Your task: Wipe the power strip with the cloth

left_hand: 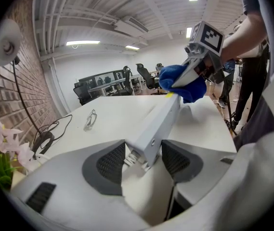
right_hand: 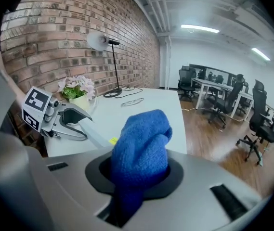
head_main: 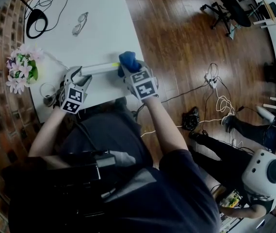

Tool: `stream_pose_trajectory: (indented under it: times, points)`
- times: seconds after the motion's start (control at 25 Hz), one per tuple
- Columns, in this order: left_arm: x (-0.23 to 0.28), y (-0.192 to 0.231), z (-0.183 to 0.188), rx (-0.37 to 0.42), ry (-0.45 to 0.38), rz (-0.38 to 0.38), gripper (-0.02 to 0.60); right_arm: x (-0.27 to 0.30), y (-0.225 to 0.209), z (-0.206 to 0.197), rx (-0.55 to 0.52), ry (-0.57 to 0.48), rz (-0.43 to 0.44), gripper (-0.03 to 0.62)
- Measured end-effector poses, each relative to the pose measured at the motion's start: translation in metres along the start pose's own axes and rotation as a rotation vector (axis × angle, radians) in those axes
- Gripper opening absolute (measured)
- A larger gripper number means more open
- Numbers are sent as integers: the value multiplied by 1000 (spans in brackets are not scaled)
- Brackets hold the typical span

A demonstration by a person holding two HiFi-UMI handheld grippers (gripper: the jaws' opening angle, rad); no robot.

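Left gripper (left_hand: 144,159) clamped on near end of power strip (left_hand: 158,121); right gripper (right_hand: 139,174) pinching blue cloth (right_hand: 144,138) against strip's far end, over desk (head_main: 99,33).

I'm seeing both tools wearing the same pale grey moulded shells. The left tongs (left_hand: 144,159) are showing dark, mesh-textured pads (left_hand: 109,163) set into their jaws, and the right tongs (right_hand: 139,174) are showing a black oval recess. Each is carrying a cube (head_main: 144,85) of black-and-white square markers. The person is wearing a dark short-sleeved shirt (head_main: 186,183).
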State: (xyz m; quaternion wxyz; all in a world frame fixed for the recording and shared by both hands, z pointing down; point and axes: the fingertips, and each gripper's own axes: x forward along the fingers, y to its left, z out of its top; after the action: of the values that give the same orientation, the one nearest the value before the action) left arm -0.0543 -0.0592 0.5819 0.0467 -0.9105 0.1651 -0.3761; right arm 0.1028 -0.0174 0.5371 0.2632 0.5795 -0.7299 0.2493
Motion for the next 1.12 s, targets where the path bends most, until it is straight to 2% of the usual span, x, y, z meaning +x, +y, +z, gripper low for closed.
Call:
stream_pose_trajectory:
  times: [0.16, 0.32, 0.4, 0.52, 0.68, 1.12]
  points:
    - [0, -1, -1, 1, 0, -2, 253, -3, -9, -5, 31, -7, -38, 67]
    - [0, -1, -2, 2, -3, -4, 252, -1, -19, -32, 26, 117, -64, 64]
    - [0, -1, -2, 4, -3, -8, 252, -2, -22, -35, 51, 121, -68, 64]
    - [0, -1, 1, 9, -1, -14, 252, -4, -25, -29, 57, 113, -94, 64]
    - [0, -3, 0, 13, 6, -15, 253, -2, -24, -23, 10, 132, -105, 64]
    - [2, -2, 0, 24, 9, 34, 259, 5, -14, 1, -52, 124, -121, 61]
